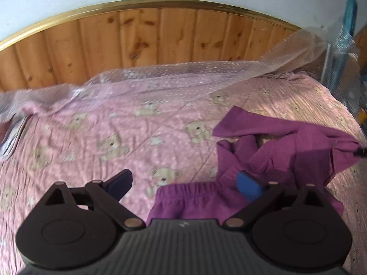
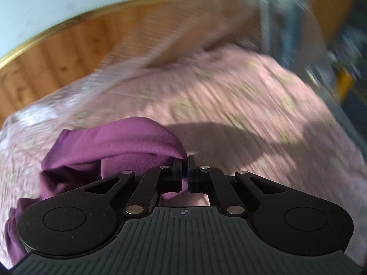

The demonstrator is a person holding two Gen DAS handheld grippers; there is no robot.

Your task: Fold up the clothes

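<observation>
Purple pants (image 1: 270, 160) are lying on our bed (image 1: 114, 137); our left claw (image 1: 185, 183) is hovering spread wide, our right claw (image 2: 185, 160) is pinching them.

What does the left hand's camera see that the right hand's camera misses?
Only the left wrist view shows the open left gripper above the elastic waistband, plus teddy bear prints. Only the right wrist view shows the right gripper shut on purple cloth. Both show the purple garment, pink bedspread and wooden headboard.
</observation>
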